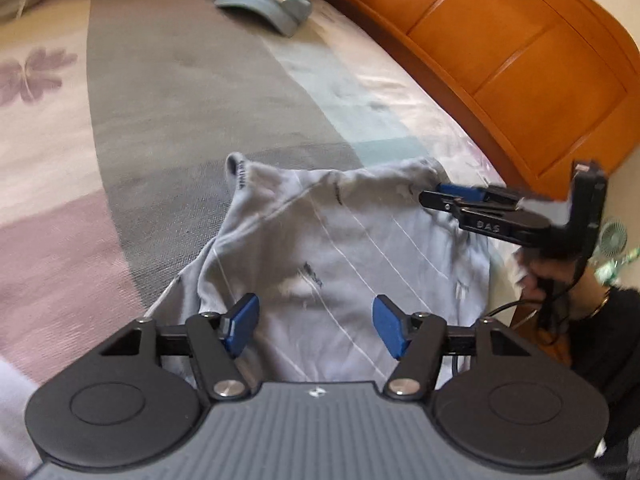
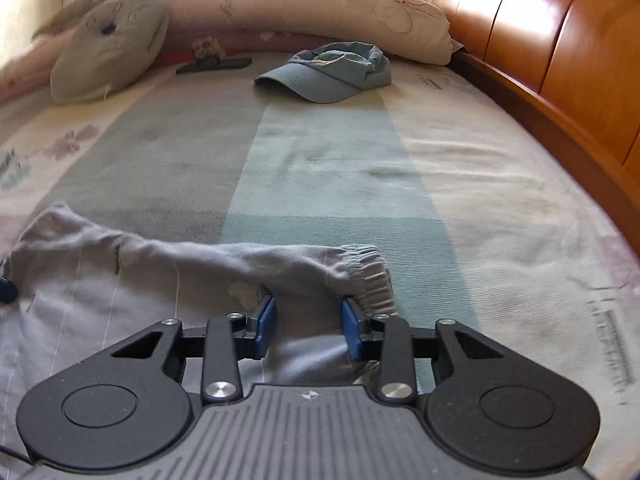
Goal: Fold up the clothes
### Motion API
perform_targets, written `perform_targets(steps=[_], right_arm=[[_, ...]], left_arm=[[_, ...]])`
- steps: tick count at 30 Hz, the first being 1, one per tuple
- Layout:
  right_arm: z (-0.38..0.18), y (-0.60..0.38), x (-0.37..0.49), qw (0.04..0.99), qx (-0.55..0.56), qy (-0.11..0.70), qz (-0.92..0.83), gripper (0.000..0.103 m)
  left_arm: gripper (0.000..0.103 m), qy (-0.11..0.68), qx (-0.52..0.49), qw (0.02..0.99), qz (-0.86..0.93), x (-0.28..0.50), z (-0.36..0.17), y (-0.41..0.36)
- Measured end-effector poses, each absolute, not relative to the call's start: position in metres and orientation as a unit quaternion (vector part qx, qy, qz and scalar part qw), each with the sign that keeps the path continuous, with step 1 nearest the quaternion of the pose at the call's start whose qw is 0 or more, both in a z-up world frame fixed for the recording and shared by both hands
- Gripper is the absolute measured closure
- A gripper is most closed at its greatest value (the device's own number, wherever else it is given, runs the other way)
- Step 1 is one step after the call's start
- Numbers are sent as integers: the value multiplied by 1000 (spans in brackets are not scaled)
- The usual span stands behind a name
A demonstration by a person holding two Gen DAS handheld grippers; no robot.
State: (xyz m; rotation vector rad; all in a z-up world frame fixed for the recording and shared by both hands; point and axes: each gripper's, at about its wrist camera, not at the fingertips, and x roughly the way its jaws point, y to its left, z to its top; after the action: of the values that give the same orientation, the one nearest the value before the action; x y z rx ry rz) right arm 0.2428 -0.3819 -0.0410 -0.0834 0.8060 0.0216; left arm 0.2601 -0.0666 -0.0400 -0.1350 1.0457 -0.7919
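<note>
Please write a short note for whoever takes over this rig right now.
Left claw: open, above the near part of the grey trousers, holding nothing.
Right claw: open, its fingers on either side of the cloth by the elastic cuff, not yet closed.
The trousers lie rumpled on the bedspread; a blue cap sits farther up the bed.
Done: no fold is visible.
Left: grip, smooth flat, fold.

The gray clothes looked soft and wrinkly. The bed cover looked rough, and the wooden headboard was shiny.
</note>
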Motion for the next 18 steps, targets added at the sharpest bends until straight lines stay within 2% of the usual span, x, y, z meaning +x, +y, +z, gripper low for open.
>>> perform_targets(steps=[1,2,5,8,11,15,18], right_arm=[[-36,-375,235,920,-50,388,23,47],[-32,-367,226,921,-60,383,44,44],[-31,-348,199,915,-80,381,111,41],[-51,-341,179,897,-89,411,136,40],[-60,-348,149,903,-100,395,140,32],[-45,-358,137,901,-91,404,129,32],[-36,-347,139,910,-78,372,165,32]], left_arm=[[39,478,-48,793,-375,254,-36,-68],[39,472,-31,794,-381,249,-33,-73],[39,461,31,791,-402,232,-33,-92],[39,481,66,776,-403,217,-45,-98],[35,478,71,774,-409,203,-46,-90],[35,495,52,765,-408,208,-34,-80],[35,493,35,763,-416,212,-32,-82]])
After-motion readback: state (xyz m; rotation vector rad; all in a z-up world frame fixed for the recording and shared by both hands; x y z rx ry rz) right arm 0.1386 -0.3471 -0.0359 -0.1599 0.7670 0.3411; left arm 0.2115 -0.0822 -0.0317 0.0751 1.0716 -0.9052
